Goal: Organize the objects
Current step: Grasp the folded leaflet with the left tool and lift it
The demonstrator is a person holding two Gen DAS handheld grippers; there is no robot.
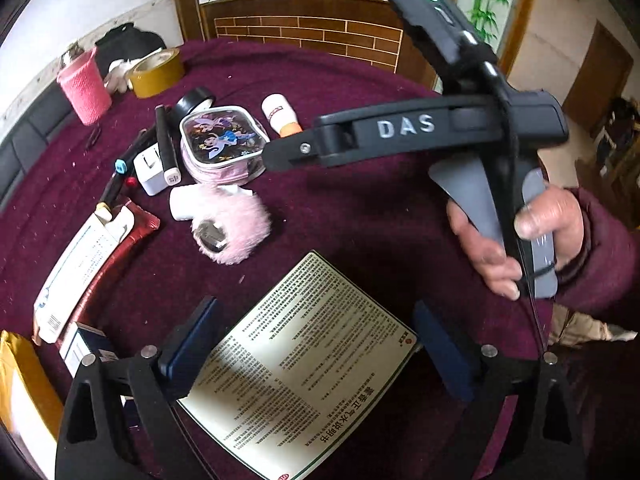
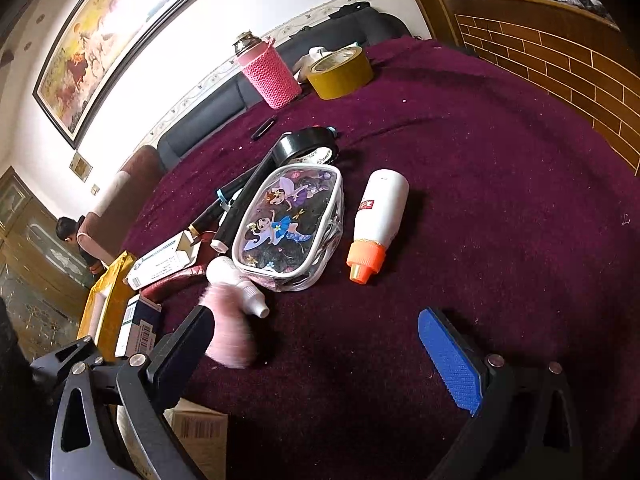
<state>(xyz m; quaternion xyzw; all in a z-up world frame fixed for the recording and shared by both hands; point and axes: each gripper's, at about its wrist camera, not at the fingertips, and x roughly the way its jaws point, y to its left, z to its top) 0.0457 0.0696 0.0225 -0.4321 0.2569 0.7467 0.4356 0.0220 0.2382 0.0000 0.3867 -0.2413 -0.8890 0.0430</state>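
Observation:
My left gripper stands open just above a printed leaflet that lies flat on the maroon tablecloth; its dark pads flank the sheet without pressing on it. My right gripper is open too, over bare cloth, with a pink fluffy item beside its left pad. Ahead of it lie a clear cartoon pouch, a white bottle with an orange cap and a black tape roll. In the left wrist view a hand holds the right gripper's black body above the pouch.
A pink knit-covered flask and a yellow tape roll stand at the table's far edge. Markers, a white charger, medicine boxes and a yellow envelope crowd the left side. A brick-patterned wooden counter stands behind.

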